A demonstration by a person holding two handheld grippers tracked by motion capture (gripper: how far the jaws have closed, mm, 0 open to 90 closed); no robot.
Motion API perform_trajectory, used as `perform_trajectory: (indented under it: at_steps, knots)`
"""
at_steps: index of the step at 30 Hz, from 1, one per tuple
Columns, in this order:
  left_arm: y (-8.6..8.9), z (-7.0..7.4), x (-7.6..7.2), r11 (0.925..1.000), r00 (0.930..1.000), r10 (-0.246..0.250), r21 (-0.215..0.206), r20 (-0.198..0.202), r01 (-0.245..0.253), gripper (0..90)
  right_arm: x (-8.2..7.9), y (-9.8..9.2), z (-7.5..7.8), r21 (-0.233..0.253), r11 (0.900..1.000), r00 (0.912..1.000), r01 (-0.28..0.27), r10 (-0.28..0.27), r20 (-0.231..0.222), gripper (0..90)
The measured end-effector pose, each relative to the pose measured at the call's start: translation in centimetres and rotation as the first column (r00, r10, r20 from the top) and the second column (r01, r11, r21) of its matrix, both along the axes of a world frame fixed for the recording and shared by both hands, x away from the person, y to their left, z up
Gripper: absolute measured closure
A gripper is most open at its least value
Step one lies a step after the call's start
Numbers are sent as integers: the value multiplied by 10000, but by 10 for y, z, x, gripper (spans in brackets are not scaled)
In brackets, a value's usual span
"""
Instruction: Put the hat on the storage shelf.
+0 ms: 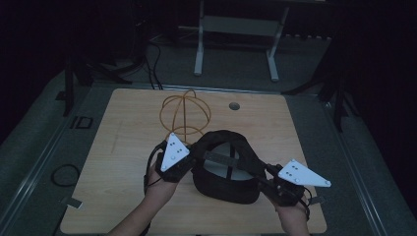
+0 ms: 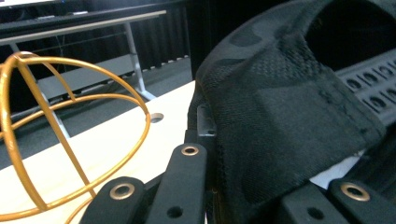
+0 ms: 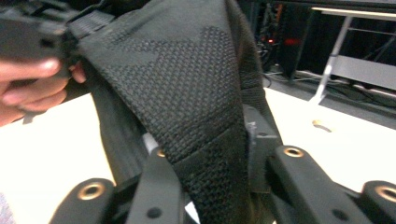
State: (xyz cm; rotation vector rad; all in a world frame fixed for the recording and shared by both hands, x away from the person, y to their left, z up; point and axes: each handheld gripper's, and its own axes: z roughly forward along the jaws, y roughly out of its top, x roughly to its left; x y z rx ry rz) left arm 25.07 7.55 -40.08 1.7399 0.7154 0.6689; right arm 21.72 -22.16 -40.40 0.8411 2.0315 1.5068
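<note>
High view: black cap (image 1: 226, 169) sits near-centre on the wooden table (image 1: 123, 162), opening up, adjustable strap running across the top. Left gripper (image 1: 189, 160) is on the cap's left rim, right gripper (image 1: 268, 177) on its right rim, one at each end. A grey three-cornered plate tops each gripper. The person's forearms come in from the near edge, left hand (image 1: 160, 189) and right hand (image 1: 292, 214) wrapped around the gripper bodies

Gold wire basket (image 1: 184, 114) stands on the table just beyond the cap, toward the far left, close to the left gripper. Can't tell if it touches the cap. Small round cable hole (image 1: 234, 105) in the table further back, right of the basket

Left gripper view: jaws closed in on a fold of the cap (image 2: 285, 121), black mesh fabric bunched between them and rising to the right. Strap with its row of holes shows at the far right. Wire basket (image 2: 60, 135) is off to the left, clear of the jaws

Right gripper view: jaws pinch the cap (image 3: 187, 88) rim from both sides, fabric draped up and over between them. Other hand (image 3: 32, 81) shows at upper left, fingers curled on its gripper. Table hole (image 3: 322, 125) off to the right

Cap rests on the table, pinched at both ends
</note>
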Motion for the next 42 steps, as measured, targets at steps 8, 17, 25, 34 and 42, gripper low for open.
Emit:
perform_trajectory:
  at_steps: [8, 17, 25, 34, 42]
  knots:
    - [2, 7, -3, 9996, 9997, -207, 173, 147, 204, 887, -15, -1, -5, -525, 9933, 9944, -1030, 1015, -299, 493]
    - [3, 15, -9, 9988, 9983, -383, 333, 447, 368, 886, -26, -6, -12, -811, 9799, 9821, -1821, 1773, -633, 394]
    - [11, 17, -10, 9911, 9923, -1143, 746, 479, 1106, 885, -31, -27, -6, -645, 9769, 9785, -2039, 2013, -445, 402]
    - [33, 18, -7, 9439, 9478, -3173, 1069, 316, 3125, 884, -16, -38, 7, -1046, 9762, 9813, -1901, 1923, 109, 472]
    - [43, 24, -10, 8816, 8779, -4712, 777, 851, 4656, 883, -14, -14, 12, -1493, 9397, 9478, -3077, 3165, 387, 481]
